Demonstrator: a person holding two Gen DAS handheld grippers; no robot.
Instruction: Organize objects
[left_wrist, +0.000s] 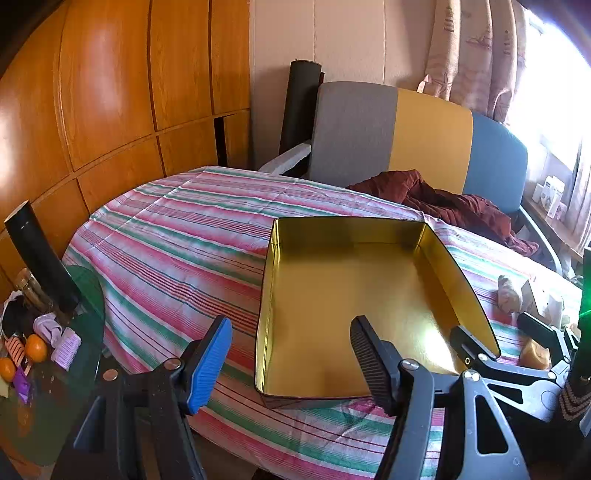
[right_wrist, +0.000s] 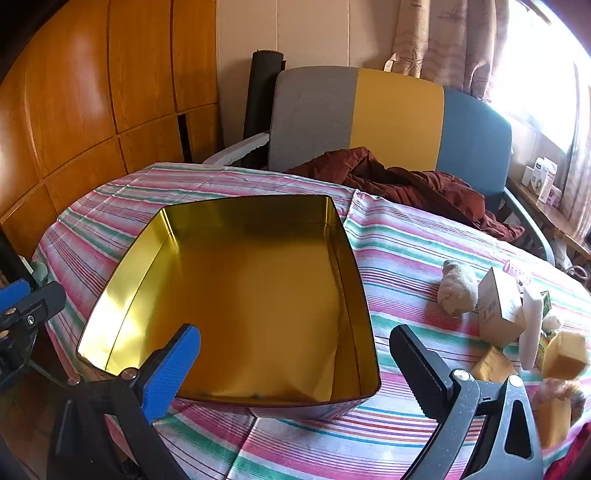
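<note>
Open tin sits on the surface, near edge, nothing in it. Right of the tin: a cluster of small items, a sock bundle nearest the tin, a carton just right of it, foam blocks nearer and further right. Behind the surface: a chair with a crumpled garment on its seat. Far left: wardrobe panels. Low side table left of the surface, carrying oranges and clutter.
</note>
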